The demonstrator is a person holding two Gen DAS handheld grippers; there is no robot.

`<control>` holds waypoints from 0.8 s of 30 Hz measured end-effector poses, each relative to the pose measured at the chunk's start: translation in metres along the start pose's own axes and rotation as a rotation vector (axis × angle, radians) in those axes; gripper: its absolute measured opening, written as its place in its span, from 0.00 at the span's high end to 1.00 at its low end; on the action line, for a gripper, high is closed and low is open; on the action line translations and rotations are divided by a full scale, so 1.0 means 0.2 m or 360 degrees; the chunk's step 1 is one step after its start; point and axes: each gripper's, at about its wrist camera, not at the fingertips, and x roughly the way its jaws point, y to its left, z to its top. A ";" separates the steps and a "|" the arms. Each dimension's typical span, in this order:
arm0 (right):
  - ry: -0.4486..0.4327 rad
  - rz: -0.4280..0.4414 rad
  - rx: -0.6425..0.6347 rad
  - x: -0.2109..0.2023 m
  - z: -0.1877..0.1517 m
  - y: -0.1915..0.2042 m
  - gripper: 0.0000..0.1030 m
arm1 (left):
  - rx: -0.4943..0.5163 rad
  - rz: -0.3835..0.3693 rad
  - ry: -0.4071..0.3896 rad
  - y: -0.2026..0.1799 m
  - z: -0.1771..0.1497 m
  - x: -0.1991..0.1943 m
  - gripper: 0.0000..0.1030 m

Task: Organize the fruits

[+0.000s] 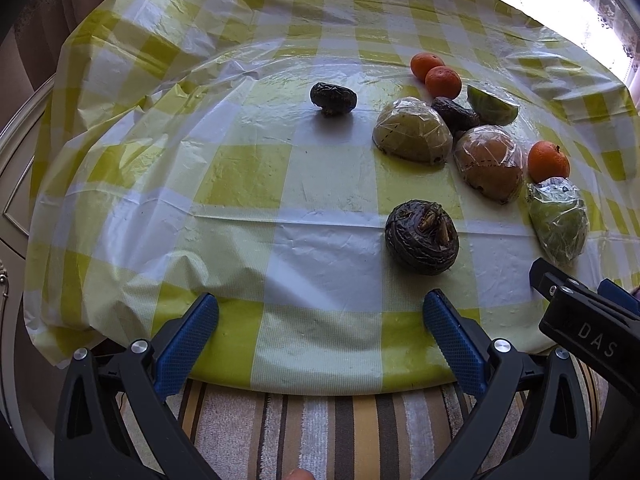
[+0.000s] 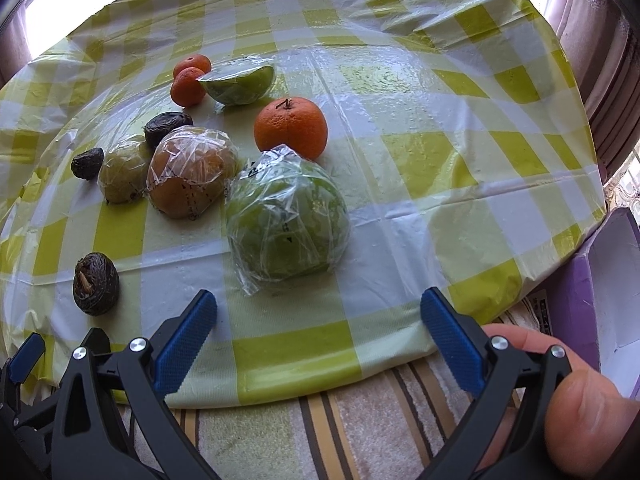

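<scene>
Blue-padded left tool (image 1: 320, 340) wide, empty | right tool (image 2: 318, 338) wide, empty | both at tablecloth (image 2: 440, 152) near edge

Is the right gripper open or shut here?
Open. The right gripper has its blue ribbed fingers spread wide, empty, short of the plastic-wrapped green fruit.

- Left gripper (image 1: 320, 344) is hanging level, jaws spread wide, nothing sitting between the blue pads (image 1: 188, 344).
- Right gripper (image 2: 318, 344) is likewise gaping wide, with nothing between its blue pads (image 2: 186, 344).
- A hand (image 2: 576, 404) is pressing against the right gripper's outer frame, thumb along the side.
- The grippers are hanging side by side, each edging into the other's view.
</scene>
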 end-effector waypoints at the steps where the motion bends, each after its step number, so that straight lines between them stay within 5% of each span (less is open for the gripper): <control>1: -0.0002 0.0000 0.0000 0.00 0.00 0.00 0.01 | 0.0000 0.0000 -0.0004 0.00 0.00 0.00 0.04; 24: -0.0017 0.0001 0.0002 0.00 -0.01 0.00 0.01 | -0.0001 0.0002 -0.0017 0.00 -0.01 0.00 0.04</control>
